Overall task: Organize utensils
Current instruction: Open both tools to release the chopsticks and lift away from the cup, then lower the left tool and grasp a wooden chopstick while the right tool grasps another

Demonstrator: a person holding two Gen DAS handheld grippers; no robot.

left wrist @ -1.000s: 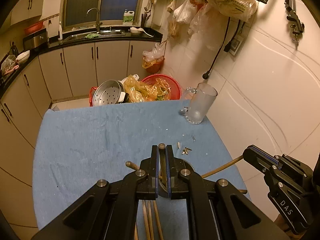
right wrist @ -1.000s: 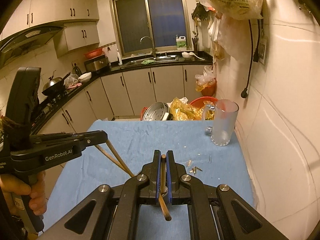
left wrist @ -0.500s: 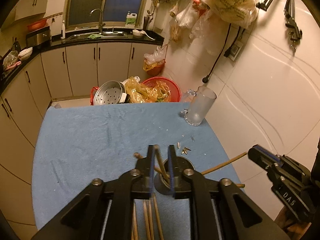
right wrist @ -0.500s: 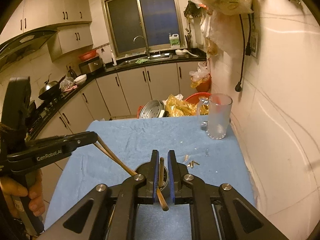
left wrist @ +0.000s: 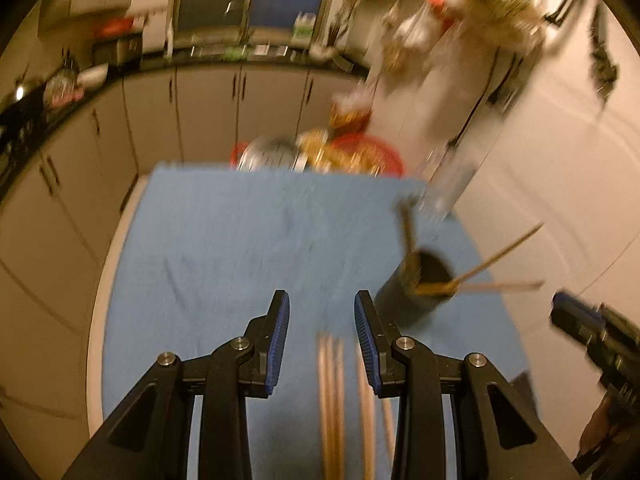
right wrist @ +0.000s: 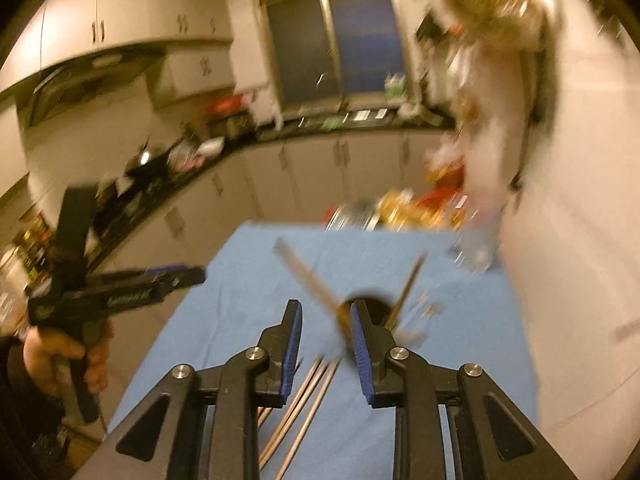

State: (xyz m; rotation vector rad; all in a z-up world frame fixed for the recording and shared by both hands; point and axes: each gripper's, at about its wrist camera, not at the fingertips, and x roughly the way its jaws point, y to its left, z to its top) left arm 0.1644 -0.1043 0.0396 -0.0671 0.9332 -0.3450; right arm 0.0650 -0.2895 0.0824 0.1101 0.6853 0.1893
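Note:
A dark cup (left wrist: 416, 288) stands on the blue cloth (left wrist: 240, 240) with several wooden chopsticks (left wrist: 500, 256) leaning out of it. My left gripper (left wrist: 321, 312) is left of the cup. Its jaws are opening with nothing pressed between them, and loose chopsticks (left wrist: 332, 400) lie on the cloth below. In the right wrist view the cup (right wrist: 372, 300) sits just behind my right gripper (right wrist: 325, 312), whose jaws are also opening. A chopstick (right wrist: 304, 272) leaning from the cup crosses the gap untouched. More loose chopsticks (right wrist: 304, 392) lie beneath. Both views are blurred.
A glass mug (left wrist: 452, 188) stands at the cloth's far right by the white wall. Beyond the far edge sit a metal steamer (left wrist: 272, 156) and a red basket (left wrist: 372, 152). A hand (right wrist: 68, 356) holds the left gripper (right wrist: 120, 296) off the cloth's left side.
Both grippers were shut on a chopstick over the cup; both have opened and let go, leaving the chopsticks in the cup. The left gripper has moved left, away from the cup.

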